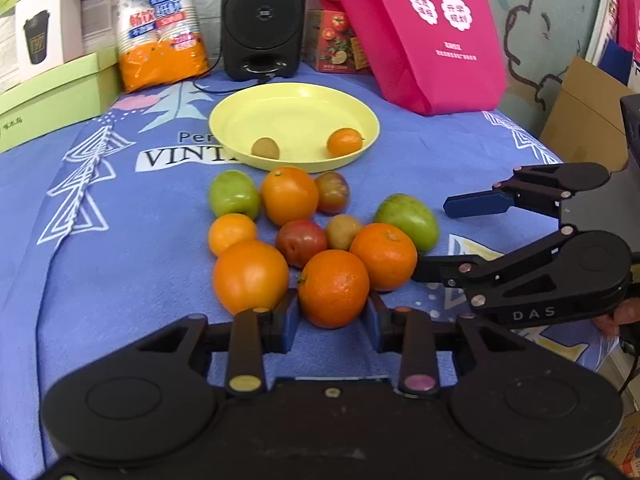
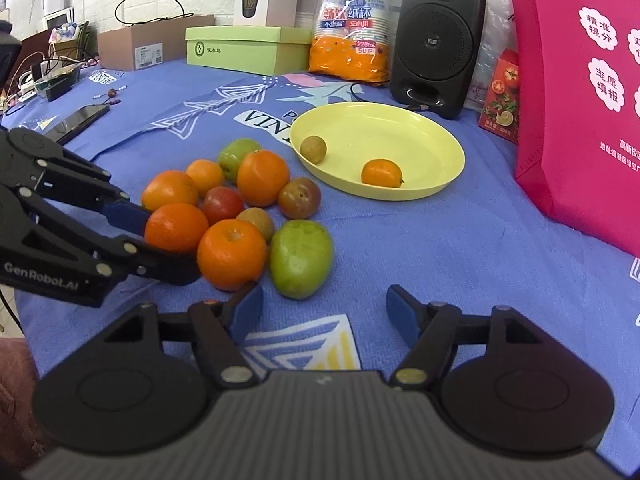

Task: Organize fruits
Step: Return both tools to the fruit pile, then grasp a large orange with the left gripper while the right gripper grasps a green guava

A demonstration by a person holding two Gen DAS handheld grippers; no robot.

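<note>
Orange [image 1: 333,288] clamped between left hand-held gripper [image 1: 333,316] pads; right hand-held gripper [image 2: 324,314] open beside green mango [image 2: 301,258].

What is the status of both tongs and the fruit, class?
Left tongs closed around an orange. Right tongs open, empty, near green mango. Yellow plate holds a kiwi and a small orange. Neighbouring oranges crowd the grasp.

Bright, even light is falling from above on my table; the fruit are casting only faint shadows on the blue tablecloth [image 1: 120,280]. The yellow plate [image 1: 294,100] is giving off a soft sheen. Both fisheye views are bending at the edges, and the pink bag [image 1: 424,32] is smearing slightly with blur.
</note>
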